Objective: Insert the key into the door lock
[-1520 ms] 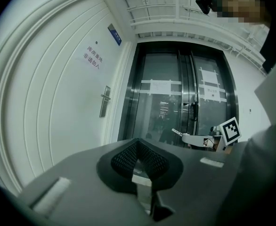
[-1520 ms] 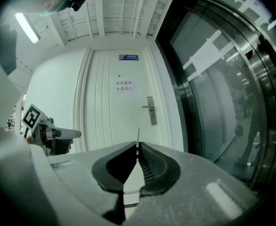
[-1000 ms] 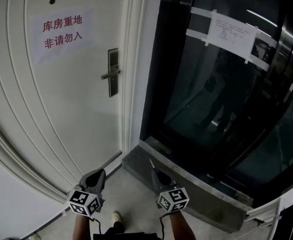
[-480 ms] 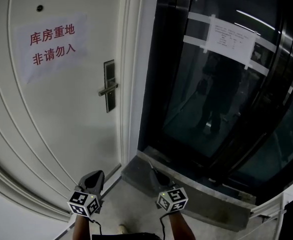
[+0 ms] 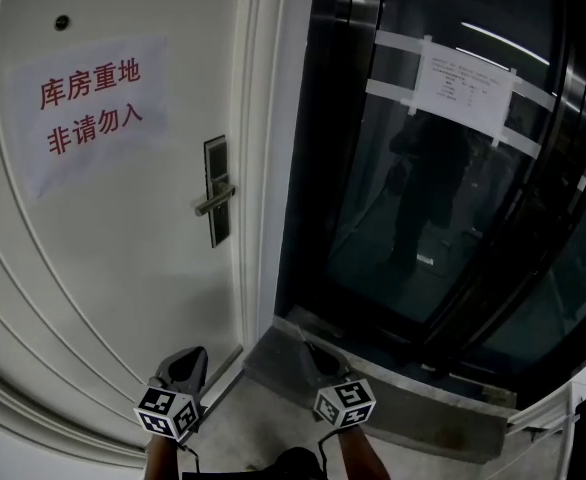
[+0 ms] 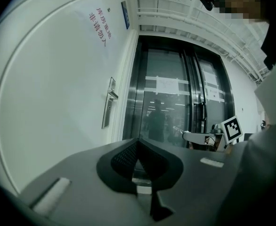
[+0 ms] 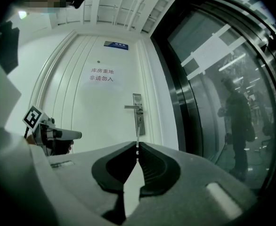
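**Key Held in Right Gripper, Well Short of the Door Lock**

The right gripper [image 7: 137,148] is seen closed on the key [image 7: 137,136]. The key is pinched at the meeting tips of the jaws, and its thin blade sticks out ahead of them. In the right gripper view the blade is lined up with the lock plate [image 7: 138,115], just under the lever handle [image 7: 132,107]. The key is nevertheless well apart from the white door [image 5: 123,268], and no contact with the lock is made. The keyhole itself is too small to be made out.

The left gripper [image 6: 137,141] is held with its jaws brought together at the tips, and nothing is gripped between them. Seen from the head, both grippers are low in the frame, side by side above the floor [image 5: 263,423]. Each is topped by a marker cube [image 5: 345,403].

A paper sign [image 5: 88,103] printed in red characters is fixed to the door, above and to the left of the lock plate. To the right of the door frame, dark glass doors [image 5: 443,268] are seen, with a printed sheet [image 5: 463,83] taped across them. A grey stone sill [image 5: 403,398] runs along their foot.
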Demonstrator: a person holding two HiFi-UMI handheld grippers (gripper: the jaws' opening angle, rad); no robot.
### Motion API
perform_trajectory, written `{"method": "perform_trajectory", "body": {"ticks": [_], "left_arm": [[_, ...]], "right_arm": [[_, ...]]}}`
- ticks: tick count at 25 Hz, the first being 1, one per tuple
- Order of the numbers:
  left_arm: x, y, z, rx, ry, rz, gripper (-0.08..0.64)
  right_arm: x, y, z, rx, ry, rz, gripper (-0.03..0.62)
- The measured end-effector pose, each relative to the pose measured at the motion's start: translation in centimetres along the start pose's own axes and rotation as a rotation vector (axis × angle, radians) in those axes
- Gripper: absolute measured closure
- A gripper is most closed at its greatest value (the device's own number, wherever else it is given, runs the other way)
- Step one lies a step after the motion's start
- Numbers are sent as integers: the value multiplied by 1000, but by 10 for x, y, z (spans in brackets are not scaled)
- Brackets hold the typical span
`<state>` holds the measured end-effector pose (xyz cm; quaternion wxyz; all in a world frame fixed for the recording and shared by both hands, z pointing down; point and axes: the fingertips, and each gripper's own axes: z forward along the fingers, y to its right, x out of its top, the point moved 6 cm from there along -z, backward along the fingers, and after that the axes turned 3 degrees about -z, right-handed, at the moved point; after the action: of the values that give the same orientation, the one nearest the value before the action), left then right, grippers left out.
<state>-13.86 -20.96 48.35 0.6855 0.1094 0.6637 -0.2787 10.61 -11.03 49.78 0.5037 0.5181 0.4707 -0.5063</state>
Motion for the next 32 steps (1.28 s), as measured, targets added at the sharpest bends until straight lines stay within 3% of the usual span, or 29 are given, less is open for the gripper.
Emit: {"method": "perform_trajectory", "body": {"ticks": [10, 14, 20, 32], "left_arm": [[4, -32, 60, 36, 3, -5, 558], [7, -52, 91, 88, 40, 24, 558], [17, -75, 116, 183, 71, 10, 558], [17, -93, 141, 329, 116, -27, 558]], "right_arm": [[0, 42, 69, 38, 10, -5, 581], [2, 66, 109, 76, 11, -6, 581], [8, 86, 165, 173, 4, -36, 581], [37, 95, 243, 378, 23, -268, 581]]}}
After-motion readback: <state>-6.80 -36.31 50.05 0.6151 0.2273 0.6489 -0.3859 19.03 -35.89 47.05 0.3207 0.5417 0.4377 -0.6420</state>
